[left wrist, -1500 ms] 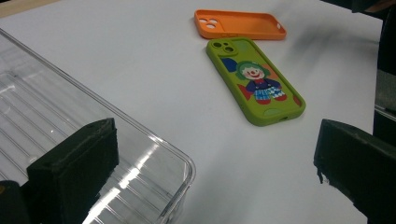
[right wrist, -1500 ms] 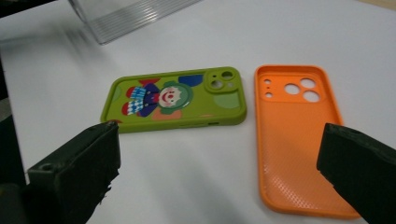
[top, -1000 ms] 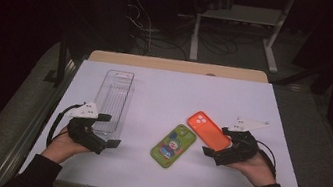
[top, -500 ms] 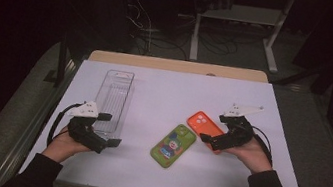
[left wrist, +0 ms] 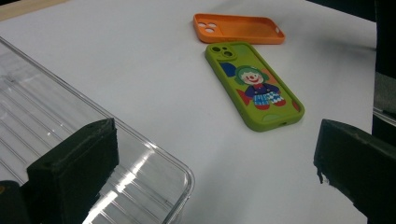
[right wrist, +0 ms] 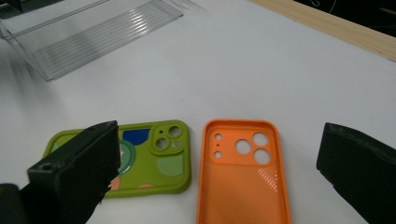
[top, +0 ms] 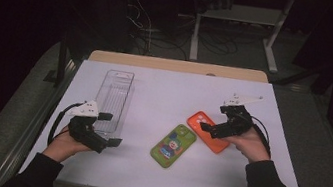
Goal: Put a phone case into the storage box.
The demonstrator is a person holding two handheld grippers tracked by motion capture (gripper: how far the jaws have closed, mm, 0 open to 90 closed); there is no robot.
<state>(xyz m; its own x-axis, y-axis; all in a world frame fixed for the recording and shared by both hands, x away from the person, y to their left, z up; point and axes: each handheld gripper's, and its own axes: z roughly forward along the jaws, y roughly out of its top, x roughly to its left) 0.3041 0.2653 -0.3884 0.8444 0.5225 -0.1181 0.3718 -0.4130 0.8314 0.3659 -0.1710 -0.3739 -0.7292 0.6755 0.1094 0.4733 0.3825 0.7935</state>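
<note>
Moved forward, right gripper hovers wide open over orange case.

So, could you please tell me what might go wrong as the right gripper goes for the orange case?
1. The orange case lies flat and open side up, close beside the green case; a finger of the open right gripper could nudge the green one.
2. The thin flat rim may slip from the fingers.
3. The clear tray is far across the table, a long carry.

Bare worktop lies open between the clear tray and the orange case; the green case lies just beside the orange one, leaving little gap.
</note>
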